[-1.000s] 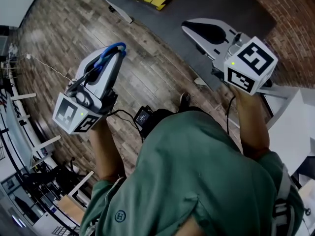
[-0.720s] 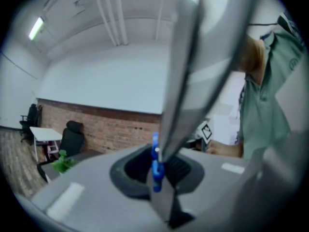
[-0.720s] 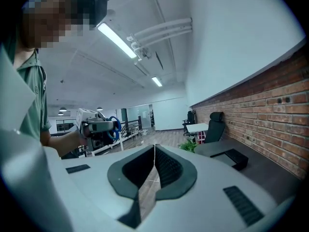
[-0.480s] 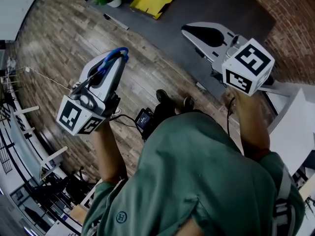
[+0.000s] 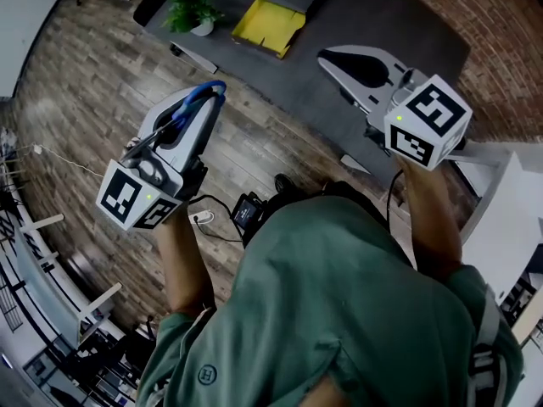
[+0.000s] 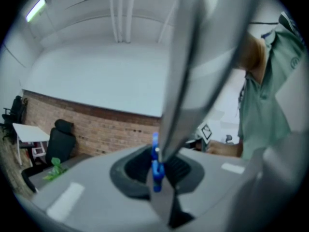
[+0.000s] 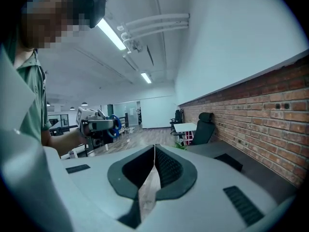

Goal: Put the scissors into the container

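Green shirt (image 5: pixel 339 312) fills the bottom of the head view, a forearm going up from it to each gripper. Left gripper (image 5: pixel 202 108) is out over the wood floor (image 5: pixel 85 83), roughly level. Its jaws are nearly closed and clamped on the scissors (image 5: pixel 210 88). Blue handle loops poke out past the jaw tips and the blades run back over the gripper body. Left gripper view agrees: scissors (image 6: pixel 155 170) pinched by the blue handle between the pads, blade a grey blur close to the lens. Right gripper (image 5: pixel 329 58) has jaws pressed together with nothing between them, and points toward the dark grey table (image 5: pixel 407 24). Yellow tray (image 5: pixel 267 19) sits on that table further out, well apart from the scissors. Potted plant (image 5: pixel 193 11) is just left of the tray. Brick wall (image 5: pixel 501 24) is beyond, on the right.
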A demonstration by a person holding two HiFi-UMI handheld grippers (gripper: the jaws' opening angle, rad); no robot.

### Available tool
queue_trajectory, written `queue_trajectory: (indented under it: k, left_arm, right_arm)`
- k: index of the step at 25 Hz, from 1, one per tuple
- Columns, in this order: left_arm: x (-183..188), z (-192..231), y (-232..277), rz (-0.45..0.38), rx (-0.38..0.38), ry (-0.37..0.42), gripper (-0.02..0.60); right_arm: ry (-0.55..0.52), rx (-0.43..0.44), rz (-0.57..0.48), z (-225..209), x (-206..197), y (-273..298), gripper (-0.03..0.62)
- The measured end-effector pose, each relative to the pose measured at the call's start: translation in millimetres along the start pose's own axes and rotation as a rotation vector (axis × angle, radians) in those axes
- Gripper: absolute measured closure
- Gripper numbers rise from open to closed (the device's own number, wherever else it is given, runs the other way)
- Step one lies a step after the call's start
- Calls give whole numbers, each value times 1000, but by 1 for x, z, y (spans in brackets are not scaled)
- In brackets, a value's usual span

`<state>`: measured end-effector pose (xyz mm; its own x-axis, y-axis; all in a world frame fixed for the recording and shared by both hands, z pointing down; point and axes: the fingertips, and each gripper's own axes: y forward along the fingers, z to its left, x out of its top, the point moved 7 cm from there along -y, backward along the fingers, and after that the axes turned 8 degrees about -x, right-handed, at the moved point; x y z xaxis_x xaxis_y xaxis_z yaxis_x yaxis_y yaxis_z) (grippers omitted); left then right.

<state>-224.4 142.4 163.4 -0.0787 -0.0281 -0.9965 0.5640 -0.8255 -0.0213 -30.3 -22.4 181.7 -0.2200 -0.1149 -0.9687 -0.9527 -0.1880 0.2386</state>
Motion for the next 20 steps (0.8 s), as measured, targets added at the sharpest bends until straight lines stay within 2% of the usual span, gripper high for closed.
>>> queue_trajectory:
  k: [5,12,20]
  left_arm:
    - [-2,32,0,9,-48,-10,540]
    - [-4,56,18,32,-54,-20,540]
    - [-4,96,70,94,-30,-27,540]
  right_arm:
    - [9,-39,13,-1,4,24,586]
    - [17,-39,10,-23,7,38,586]
    - [51,5,-23,-86,2,67,586]
